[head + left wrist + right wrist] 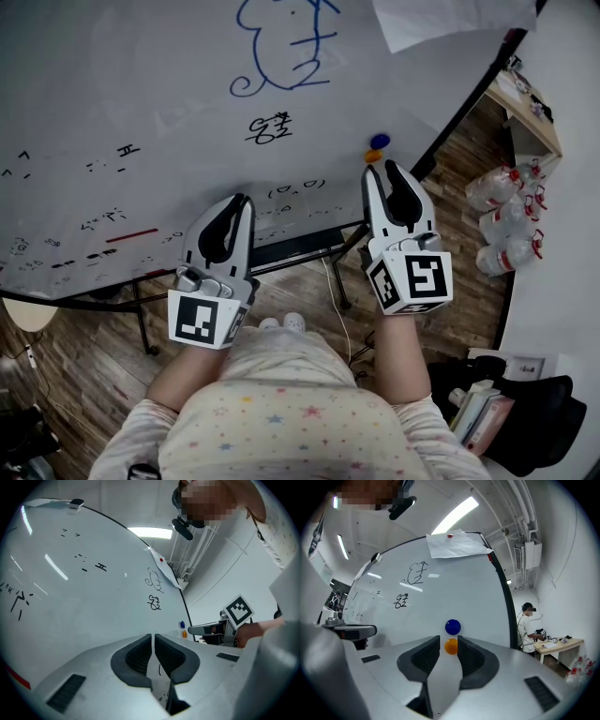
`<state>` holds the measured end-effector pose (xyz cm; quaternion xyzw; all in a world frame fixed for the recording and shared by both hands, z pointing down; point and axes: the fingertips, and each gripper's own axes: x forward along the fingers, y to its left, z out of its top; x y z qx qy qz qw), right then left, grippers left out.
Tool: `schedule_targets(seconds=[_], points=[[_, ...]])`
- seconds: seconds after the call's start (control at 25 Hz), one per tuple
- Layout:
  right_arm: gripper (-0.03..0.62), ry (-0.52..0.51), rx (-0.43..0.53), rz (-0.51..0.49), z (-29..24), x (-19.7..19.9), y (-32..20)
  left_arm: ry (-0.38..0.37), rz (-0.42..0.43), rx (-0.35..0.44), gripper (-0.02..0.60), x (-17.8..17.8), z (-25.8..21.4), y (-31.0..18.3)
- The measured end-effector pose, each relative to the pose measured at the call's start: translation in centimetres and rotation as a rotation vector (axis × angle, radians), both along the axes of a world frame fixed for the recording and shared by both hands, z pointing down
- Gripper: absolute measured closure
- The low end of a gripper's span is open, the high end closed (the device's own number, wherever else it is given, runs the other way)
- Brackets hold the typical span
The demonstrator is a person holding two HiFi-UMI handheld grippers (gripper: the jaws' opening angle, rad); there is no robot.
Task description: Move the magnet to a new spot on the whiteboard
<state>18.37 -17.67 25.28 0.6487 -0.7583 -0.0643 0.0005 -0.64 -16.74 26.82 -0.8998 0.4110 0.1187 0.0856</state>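
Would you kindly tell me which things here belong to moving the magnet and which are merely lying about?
For the job:
- orange magnet
- whiteboard
- right hand-held gripper, jaws apart, just short of that magnet

Lying about:
- blue magnet
- paper sheet
- water bottles on the floor
- left hand-held gripper, jaws together, empty

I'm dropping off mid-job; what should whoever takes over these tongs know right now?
Left tongs: shut, empty, facing the whiteboard.
Right tongs: open, orange magnet lined up between the tips, not gripped.
The orange magnet is on the whiteboard right below the blue magnet, near the right edge.
Done: approach only. Left: grip it, lift off, place on a bare spot.
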Motion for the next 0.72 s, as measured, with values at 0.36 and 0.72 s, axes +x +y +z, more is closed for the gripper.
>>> schedule_targets(seconds=[0.36,0.72], points=[[0.524,0.003,0.011,0.009,-0.1,-0.4,1.4,0.004,0.002,-0.006,0.555,-0.6,0.1,1.0],[0.582,-0.004,0.001,0.006,0.9,-1.5,2.6,0.017,-0.001,-0.014,0.555,-1.6,0.9,1.5]])
